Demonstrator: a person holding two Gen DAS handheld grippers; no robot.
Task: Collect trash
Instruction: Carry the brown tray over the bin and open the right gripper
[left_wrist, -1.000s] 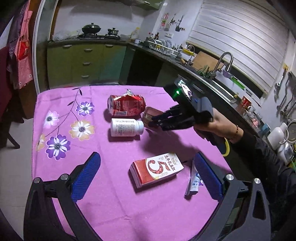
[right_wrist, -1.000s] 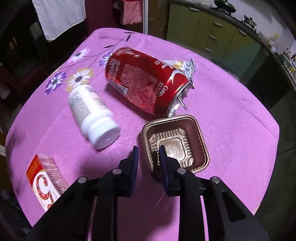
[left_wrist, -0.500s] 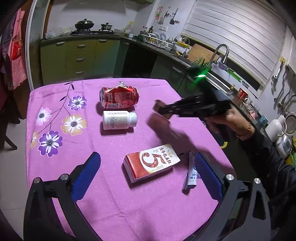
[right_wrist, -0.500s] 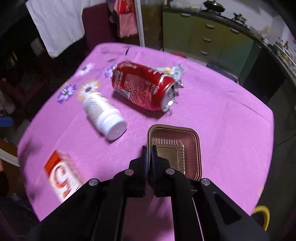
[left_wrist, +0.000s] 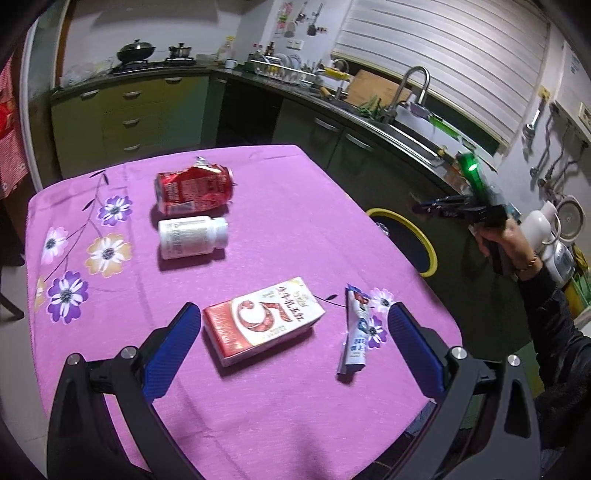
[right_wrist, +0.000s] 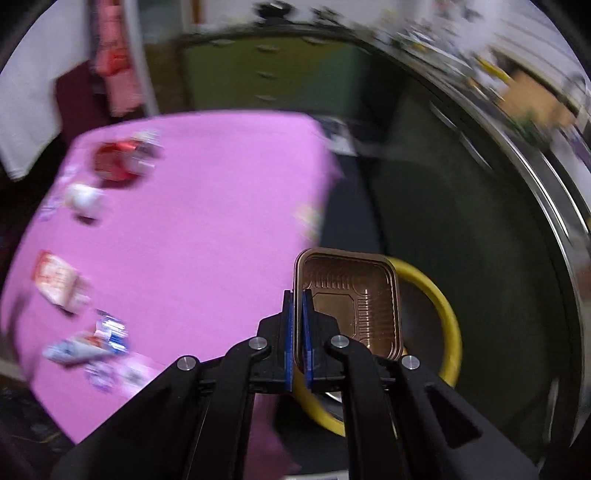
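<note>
The left wrist view shows the whole table (left_wrist: 258, 406) in its pink cloth. A crushed can (left_wrist: 194, 188) lies at the far side with a white bottle (left_wrist: 192, 237) just in front of it, both on their sides. Nearer, a carton (left_wrist: 264, 320) lies flat between the fingers of the left gripper (left_wrist: 295, 350), whose jaws stand wide apart with nothing touching the pads. A wrapper (left_wrist: 356, 330) lies just inside the right-hand finger. Off the table's right edge, a hand (left_wrist: 509, 240) holds the right gripper (left_wrist: 424, 206) out above a yellow-rimmed bin (left_wrist: 424, 240); what it carries is too blurred to tell here.

The right wrist view settles that. The right gripper (right_wrist: 297, 295) is clamped on the left rim of a brown tray (right_wrist: 354, 306), its pads pressed either side of the thin wall. The tray hangs off the table's edge, over the bin (right_wrist: 443, 306). The table things are motion-blurred in this view.
</note>
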